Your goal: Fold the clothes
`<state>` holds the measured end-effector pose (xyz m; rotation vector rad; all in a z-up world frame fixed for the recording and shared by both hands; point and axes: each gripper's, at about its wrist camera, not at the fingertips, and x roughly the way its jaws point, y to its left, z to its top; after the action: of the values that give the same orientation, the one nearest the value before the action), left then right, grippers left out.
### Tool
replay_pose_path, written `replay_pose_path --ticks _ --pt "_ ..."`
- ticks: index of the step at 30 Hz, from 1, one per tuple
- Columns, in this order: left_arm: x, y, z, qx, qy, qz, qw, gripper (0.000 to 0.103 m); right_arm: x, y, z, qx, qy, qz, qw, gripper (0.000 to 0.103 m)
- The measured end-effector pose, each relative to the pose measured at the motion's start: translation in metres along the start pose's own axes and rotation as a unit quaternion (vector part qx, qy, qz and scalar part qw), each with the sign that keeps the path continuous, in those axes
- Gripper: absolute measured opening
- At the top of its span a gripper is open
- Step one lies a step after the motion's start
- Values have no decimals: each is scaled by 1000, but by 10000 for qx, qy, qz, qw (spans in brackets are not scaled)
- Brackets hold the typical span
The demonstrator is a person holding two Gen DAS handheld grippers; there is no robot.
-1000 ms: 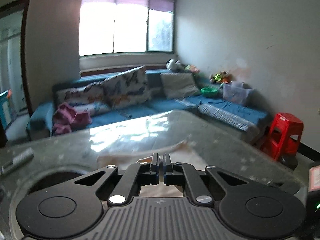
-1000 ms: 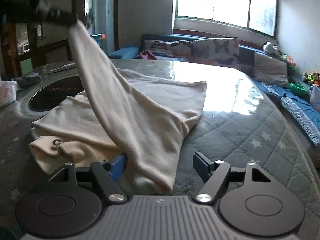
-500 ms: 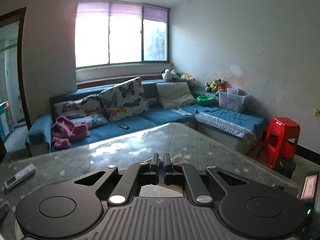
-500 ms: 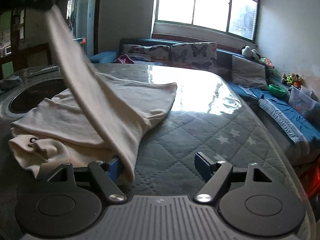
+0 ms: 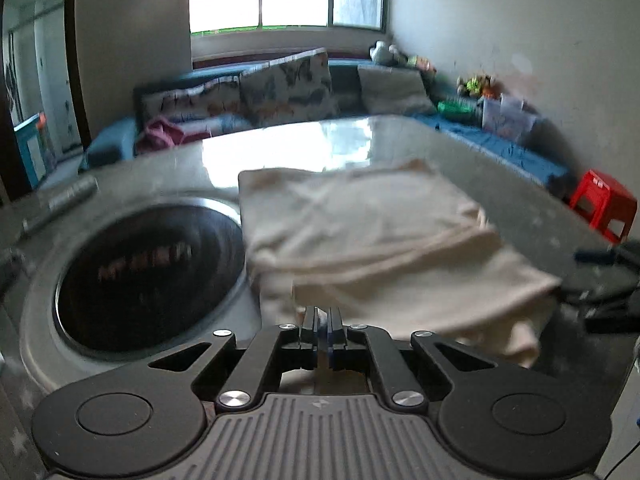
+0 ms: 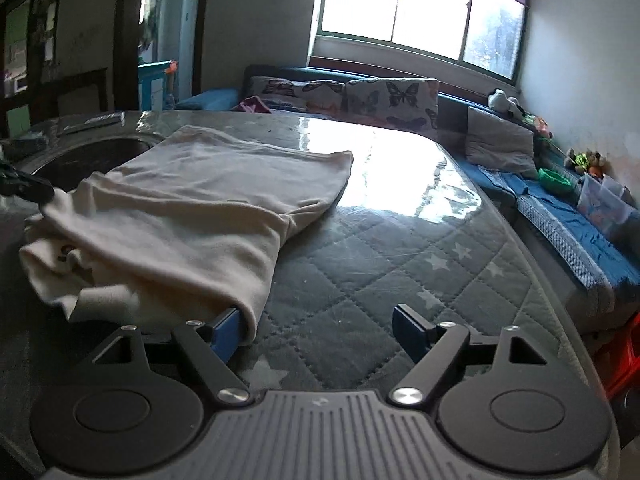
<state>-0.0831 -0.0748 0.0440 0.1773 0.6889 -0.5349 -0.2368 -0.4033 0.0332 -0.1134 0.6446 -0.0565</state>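
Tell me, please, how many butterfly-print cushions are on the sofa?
2, side by side against the sofa back: the left cushion and the right cushion. The table edge may hide others.

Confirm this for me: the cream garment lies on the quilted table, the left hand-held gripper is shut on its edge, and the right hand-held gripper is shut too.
One part is wrong. The right hand-held gripper is open, its blue fingers spread wide, as the right wrist view shows. The rest stands: the cream garment lies on the quilted table, and the left hand-held gripper is shut on its edge.
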Motion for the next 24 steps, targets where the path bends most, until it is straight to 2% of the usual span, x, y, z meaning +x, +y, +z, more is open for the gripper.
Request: replay_pose_path --ticks 4,9,11,13,17,21,23,24 --pt "0 5 -7 -80 45 83 9999 8 -7 1 -2 -202 51 63 9998 81" --pt "-5 12 -3 -132 -36 97 9999 8 -21 -6 8 -102 12 445 9990 80" --pt "-6 13 1 -144 -80 89 9998 8 -26 -9 12 -61 -4 598 9982 74" --pt "-7 14 5 -156 -125 81 9998 8 -32 -11 16 -21 -19 751 9972 73" --pt "-4 9 15 -137 -204 -66 9997 8 -28 -16 34 151 -113 1100 9938 61" --pt "12 -1 25 -24 -176 -257 9995 8 5 -15 56 359 -77 1441 9889 49" --pt "21 -3 27 7 -122 -319 9994 8 21 -13 63 445 3 1557 9868 36" --pt "25 -4 28 19 -98 -327 9994 8 30 -10 67 448 39 1608 9860 34"
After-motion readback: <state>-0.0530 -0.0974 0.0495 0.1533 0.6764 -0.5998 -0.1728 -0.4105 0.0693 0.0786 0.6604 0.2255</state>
